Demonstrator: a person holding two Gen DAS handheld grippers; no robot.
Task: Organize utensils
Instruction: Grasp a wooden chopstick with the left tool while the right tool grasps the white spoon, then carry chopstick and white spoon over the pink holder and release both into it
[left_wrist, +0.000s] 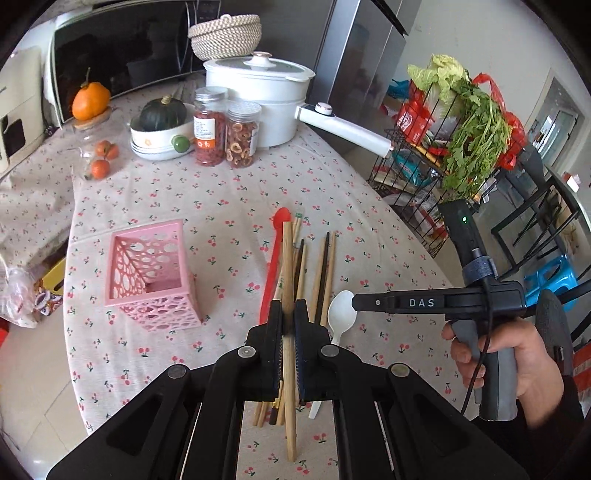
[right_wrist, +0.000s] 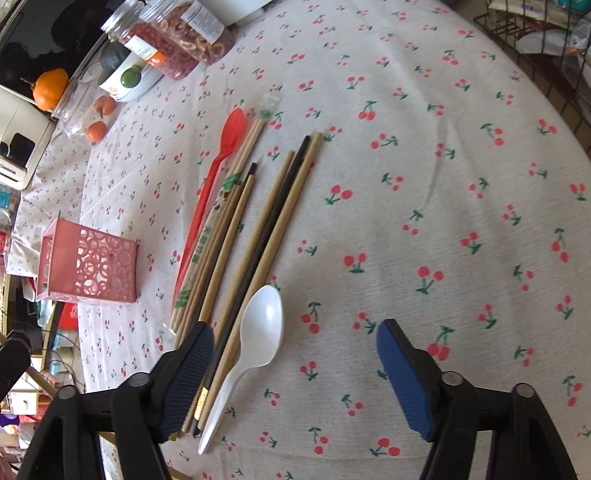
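My left gripper (left_wrist: 289, 306) is shut on a single wooden chopstick (left_wrist: 287, 258), held lifted above the pile of chopsticks (left_wrist: 321, 273) on the cherry-print tablecloth. An empty pink perforated holder (left_wrist: 147, 273) stands to its left. A red spoon (left_wrist: 271, 266) lies along the pile's left side and a white spoon (left_wrist: 341, 310) at its right. In the right wrist view my right gripper (right_wrist: 295, 332) is open, low over the white spoon (right_wrist: 258, 332). The spoon's bowl and some chopstick (right_wrist: 266, 221) ends lie between its jaws, nearer the left pad (right_wrist: 188, 365). The pink holder (right_wrist: 88, 266) stands far left.
At the back stand two jars (left_wrist: 225, 129), a white pot (left_wrist: 258, 96) with a long handle, a bowl with a squash (left_wrist: 162, 125), tomatoes (left_wrist: 101, 158) and a microwave (left_wrist: 122, 55). A wire rack with greens (left_wrist: 458, 140) is beside the table's right edge. A hand (left_wrist: 509, 369) holds the right tool.
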